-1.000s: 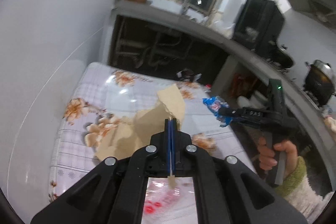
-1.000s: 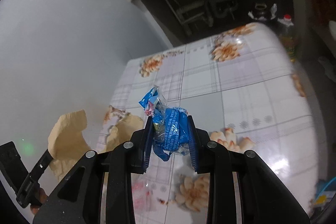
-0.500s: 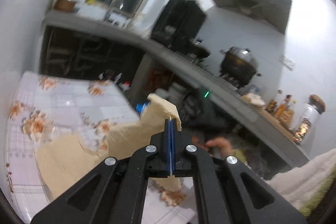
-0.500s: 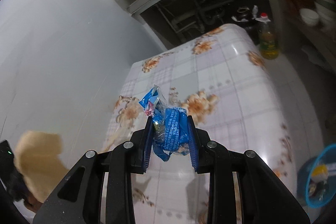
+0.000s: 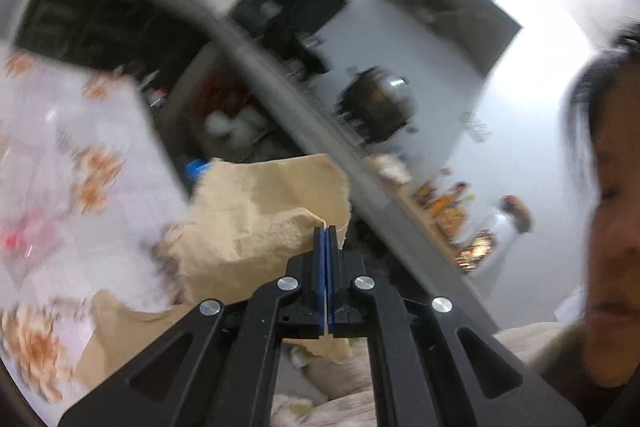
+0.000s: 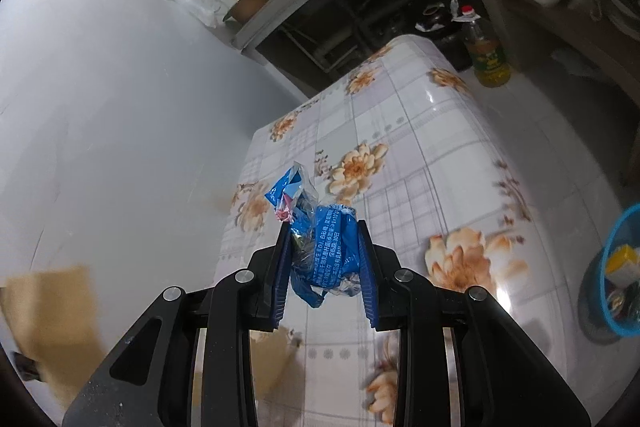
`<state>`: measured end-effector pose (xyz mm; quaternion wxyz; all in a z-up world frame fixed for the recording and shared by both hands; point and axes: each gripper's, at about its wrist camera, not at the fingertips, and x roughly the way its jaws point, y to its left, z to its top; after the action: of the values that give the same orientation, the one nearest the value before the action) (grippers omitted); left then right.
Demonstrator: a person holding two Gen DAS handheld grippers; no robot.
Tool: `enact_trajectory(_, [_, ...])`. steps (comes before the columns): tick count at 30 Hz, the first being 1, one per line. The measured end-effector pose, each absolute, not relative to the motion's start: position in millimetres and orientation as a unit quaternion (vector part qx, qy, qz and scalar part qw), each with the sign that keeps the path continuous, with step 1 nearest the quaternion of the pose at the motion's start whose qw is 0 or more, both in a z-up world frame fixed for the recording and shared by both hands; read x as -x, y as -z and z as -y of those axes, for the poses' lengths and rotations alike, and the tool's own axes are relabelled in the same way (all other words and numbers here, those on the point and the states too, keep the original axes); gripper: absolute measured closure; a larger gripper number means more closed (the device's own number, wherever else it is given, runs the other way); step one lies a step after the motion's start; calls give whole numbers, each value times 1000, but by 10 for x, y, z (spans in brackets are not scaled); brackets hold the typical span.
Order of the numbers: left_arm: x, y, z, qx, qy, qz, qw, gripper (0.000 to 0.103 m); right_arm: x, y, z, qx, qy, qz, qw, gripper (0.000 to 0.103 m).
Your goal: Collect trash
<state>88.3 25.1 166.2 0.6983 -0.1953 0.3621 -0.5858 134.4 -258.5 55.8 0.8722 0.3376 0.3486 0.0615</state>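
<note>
Jaws, left gripper (image 5: 325, 229): clenched flat together on a sheet of tan paper (image 5: 256, 211), blue pads meeting with the sheet's edge pinched between them. The paper is crumpled and torn at its edges, hanging in the air in front of the gripper and trailing down to its left, above the near corner of the bench (image 5: 60, 147). View heavily blurred.

Jaws, right gripper (image 6: 324, 227): part-way closed, grasping a crumpled blue wrapper (image 6: 330, 247) with white print. A twist of clear and blue film sticks up past the left pad. The wrapper is held in the air above the bench (image 6: 440, 147), not touching it.

Bench: covered with a glossy cloth, pale grid pattern with orange flowers. A pink-and-clear plastic scrap (image 5: 24, 239) lies on it, seen blurred in the left view.

Blue bin (image 6: 622, 267): on the floor beside the bench, at the right edge of the right view; holds a yellow item and other scraps.

Oil bottle (image 6: 486, 55): upright on the floor at the bench's far end.

Person: head and a pale sleeve at the right edge of the left view.
</note>
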Motion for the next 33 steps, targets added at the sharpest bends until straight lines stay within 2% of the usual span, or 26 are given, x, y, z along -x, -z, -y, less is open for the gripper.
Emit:
enact_trajectory(8, [-1020, -720, -518, 159, 430, -465, 758, 103, -1184, -189, 2420, -344, -80, -398, 847, 75])
enact_trajectory(14, [-990, -192, -353, 76, 374, -520, 764, 102, -1183, 113, 2172, -338, -92, -443, 825, 75])
enact_trajectory(16, [-943, -154, -286, 35, 367, -510, 777, 95, -1173, 154, 2131, -336, -88, -450, 823, 74])
enact_trajectory(17, [-894, -175, -214, 9, 370, -497, 785, 79, -1169, 159, 2123, -334, -86, -451, 824, 74])
enact_trajectory(18, [-844, -193, -149, -15, 370, -484, 793, 59, -1152, 152, 2114, -330, -83, -451, 825, 74])
enact_trajectory(20, [-738, -228, -41, -57, 379, -457, 803, 36, -1116, 143, 2124, -328, -80, -450, 826, 74])
enact_trajectory(21, [-674, -214, 37, -85, 389, -445, 802, 29, -1103, 144, 2142, -330, -76, -450, 826, 74])
enact_trajectory(23, [-609, -129, 171, -130, 393, -442, 796, 22, -1078, 158, 2169, -333, -70, -451, 825, 74])
enact_trajectory(33, [-575, 427, 565, -231, 354, -479, 770, 19, -982, 171, 2263, -350, -51, -450, 820, 73])
